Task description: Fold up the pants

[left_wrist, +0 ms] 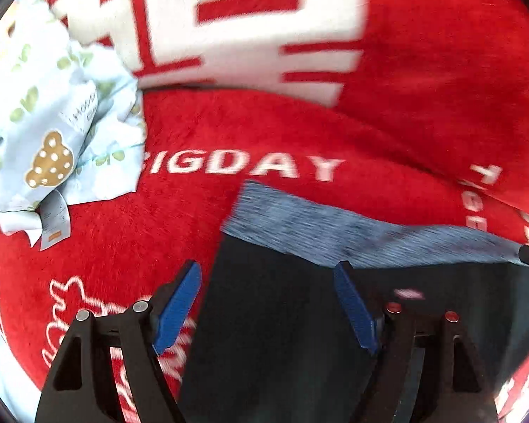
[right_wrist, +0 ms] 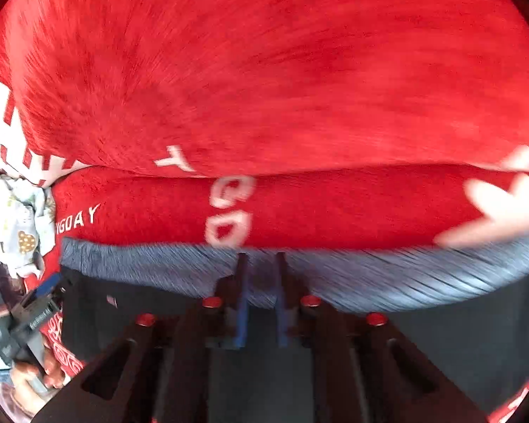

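Hovering over one pair of dark pants [left_wrist: 282, 317] with a grey waistband, flat on the red blanket [left_wrist: 423, 88]: left tongs [left_wrist: 268, 303] apart, empty; right tongs [right_wrist: 261, 299] slightly apart, gripping nothing. Next likely regrasping an edge. One light-blue garment [left_wrist: 53, 105] at 10 o'clock.

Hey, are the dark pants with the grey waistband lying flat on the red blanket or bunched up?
Flat. The pants lie smooth on the red blanket, with the grey waistband stretched straight across and no bunching visible; their lower part is out of view.
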Motion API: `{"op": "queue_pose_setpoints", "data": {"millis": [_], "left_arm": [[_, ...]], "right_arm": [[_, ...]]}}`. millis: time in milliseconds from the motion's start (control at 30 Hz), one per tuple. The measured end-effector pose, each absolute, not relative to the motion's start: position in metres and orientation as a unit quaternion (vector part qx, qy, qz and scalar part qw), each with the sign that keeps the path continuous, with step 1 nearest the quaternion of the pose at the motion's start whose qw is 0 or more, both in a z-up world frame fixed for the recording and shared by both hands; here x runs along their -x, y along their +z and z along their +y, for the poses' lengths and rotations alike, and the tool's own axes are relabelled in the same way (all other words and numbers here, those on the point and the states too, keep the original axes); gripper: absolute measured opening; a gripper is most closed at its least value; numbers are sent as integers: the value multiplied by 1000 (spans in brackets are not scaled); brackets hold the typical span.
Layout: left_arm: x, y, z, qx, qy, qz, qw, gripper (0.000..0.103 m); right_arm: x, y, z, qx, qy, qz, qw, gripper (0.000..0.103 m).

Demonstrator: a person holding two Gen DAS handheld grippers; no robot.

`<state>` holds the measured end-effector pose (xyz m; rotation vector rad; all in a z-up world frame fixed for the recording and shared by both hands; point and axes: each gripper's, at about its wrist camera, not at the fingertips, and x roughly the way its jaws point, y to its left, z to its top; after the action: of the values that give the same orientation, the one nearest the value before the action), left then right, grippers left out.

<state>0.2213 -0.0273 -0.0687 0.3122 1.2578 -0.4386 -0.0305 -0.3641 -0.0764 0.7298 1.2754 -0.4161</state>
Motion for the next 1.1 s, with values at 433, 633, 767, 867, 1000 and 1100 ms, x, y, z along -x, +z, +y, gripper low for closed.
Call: {"op": "queue_pose_setpoints", "data": {"millis": [433, 633, 767, 867, 1000, 1100], "left_arm": [[-123, -88, -53, -121, -252, 630, 725, 86], [-122, -87, -59, -163, -250, 623, 723, 95], [-130, -87, -51, -158, -250, 624, 723, 98], [-128, -86, -53, -167, -246, 620, 726, 98], [-128, -94, -60, -174, -247, 612, 731, 102], [-128, -94, -65, -180, -235, 619, 728, 102]], "right_arm": [[209, -86, -330, -598, -147, 489, 617, 32], [212, -110, -335, -649, -154, 432, 607, 32], [210, -120, -343, -656, -163, 438, 592, 28], [210, -101, -347, -627, -166, 448, 616, 8], [221, -98, -336, -563, -191, 497, 633, 7], [237, -100, -343, -585, -178, 480, 630, 8]]}}
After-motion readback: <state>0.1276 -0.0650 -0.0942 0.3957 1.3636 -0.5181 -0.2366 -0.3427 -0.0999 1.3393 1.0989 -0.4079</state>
